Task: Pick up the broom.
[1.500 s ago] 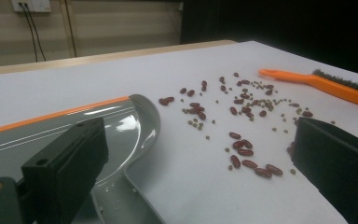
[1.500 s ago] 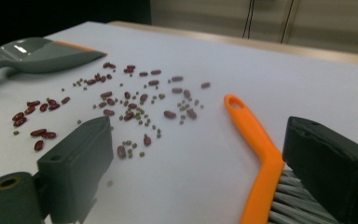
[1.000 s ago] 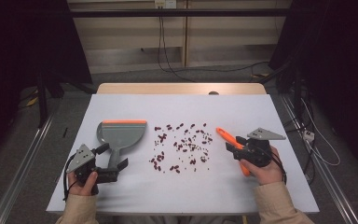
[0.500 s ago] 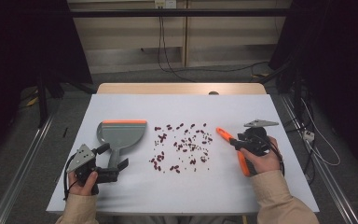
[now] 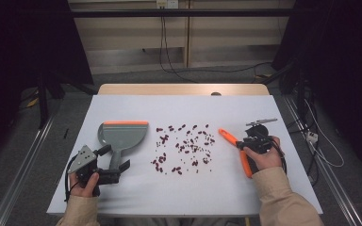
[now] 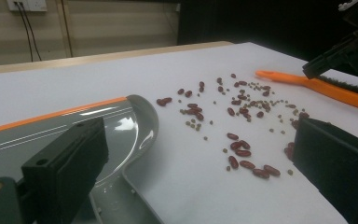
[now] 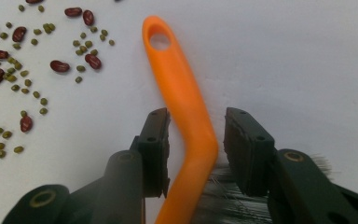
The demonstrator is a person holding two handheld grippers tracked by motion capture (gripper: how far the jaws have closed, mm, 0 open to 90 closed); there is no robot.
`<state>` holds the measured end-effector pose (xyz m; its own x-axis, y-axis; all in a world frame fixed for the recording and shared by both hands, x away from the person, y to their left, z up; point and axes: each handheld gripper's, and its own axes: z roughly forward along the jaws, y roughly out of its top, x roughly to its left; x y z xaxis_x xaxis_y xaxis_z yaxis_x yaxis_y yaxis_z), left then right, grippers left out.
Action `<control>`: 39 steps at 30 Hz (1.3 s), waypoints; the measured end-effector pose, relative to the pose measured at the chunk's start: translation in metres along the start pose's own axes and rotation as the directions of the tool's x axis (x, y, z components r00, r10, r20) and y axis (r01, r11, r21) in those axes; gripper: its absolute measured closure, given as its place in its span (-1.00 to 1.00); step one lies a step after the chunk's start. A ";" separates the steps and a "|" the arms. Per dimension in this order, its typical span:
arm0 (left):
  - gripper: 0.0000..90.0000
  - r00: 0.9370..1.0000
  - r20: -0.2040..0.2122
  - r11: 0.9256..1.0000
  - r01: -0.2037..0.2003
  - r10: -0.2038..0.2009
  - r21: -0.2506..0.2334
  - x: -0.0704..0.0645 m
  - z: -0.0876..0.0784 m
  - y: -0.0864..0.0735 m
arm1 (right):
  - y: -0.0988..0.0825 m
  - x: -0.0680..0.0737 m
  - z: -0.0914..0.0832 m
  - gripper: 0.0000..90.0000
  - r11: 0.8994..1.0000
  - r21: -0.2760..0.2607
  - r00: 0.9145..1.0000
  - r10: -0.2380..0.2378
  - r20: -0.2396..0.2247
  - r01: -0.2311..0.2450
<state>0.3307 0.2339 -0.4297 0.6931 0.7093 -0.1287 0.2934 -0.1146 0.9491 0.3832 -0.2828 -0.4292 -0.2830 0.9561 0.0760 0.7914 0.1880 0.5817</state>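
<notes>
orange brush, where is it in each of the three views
High view: the orange brush lies right of centre, under the right gripper.
Left gripper view: upper right, lying flat past the beans.
Right gripper view: centre, handle between the jaws, a gap on the right.
Shared landmark: the scattered beans beside the handle's tip.

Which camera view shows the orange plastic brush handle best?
The right gripper view: the orange plastic brush handle lies close between the right gripper jaws. The high view shows it small; the left gripper view shows it far off.
</notes>
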 end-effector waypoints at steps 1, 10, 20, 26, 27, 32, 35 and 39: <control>-0.92 1.000 0.000 1.000 -0.001 0.001 0.000 0.000 0.000 0.000 | 0.000 0.000 0.001 0.36 1.000 0.008 1.000 -0.002 0.007 0.002; -0.92 1.000 0.004 1.000 -0.001 0.001 0.006 -0.001 0.001 0.000 | -0.001 0.001 0.014 0.45 0.996 0.087 1.000 -0.021 0.023 0.019; -0.92 1.000 0.002 1.000 0.001 -0.001 0.007 -0.001 0.002 0.000 | 0.003 -0.001 0.018 0.53 0.993 0.122 1.000 0.008 0.010 -0.010; -0.92 1.000 0.004 1.000 0.000 0.000 0.003 -0.002 0.002 0.000 | 0.003 -0.006 0.017 0.55 0.993 0.117 1.000 0.015 -0.023 -0.012; -0.92 1.000 0.003 1.000 0.001 -0.001 0.003 -0.002 0.002 0.000 | 0.003 -0.006 0.017 0.55 0.993 0.117 1.000 0.012 -0.023 -0.010; -0.92 1.000 0.004 1.000 0.008 -0.008 -0.004 -0.002 0.003 0.000 | 0.004 -0.006 0.011 0.56 0.996 0.087 0.999 0.003 -0.033 -0.001; -0.92 1.000 0.008 1.000 0.006 -0.006 -0.010 -0.004 0.002 0.002 | 0.002 -0.009 0.003 0.56 1.000 0.026 0.998 0.010 -0.058 -0.008; -0.92 1.000 0.002 0.999 0.011 -0.011 -0.032 -0.004 0.000 0.007 | 0.001 -0.013 -0.010 0.56 0.994 -0.101 0.994 0.040 -0.104 -0.050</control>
<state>0.3301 0.2306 -0.4224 0.6908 0.7094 -0.1397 0.2800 -0.0843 0.9563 0.3823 -0.2975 -0.4212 -0.3065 0.9341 0.1831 0.7457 0.1161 0.6561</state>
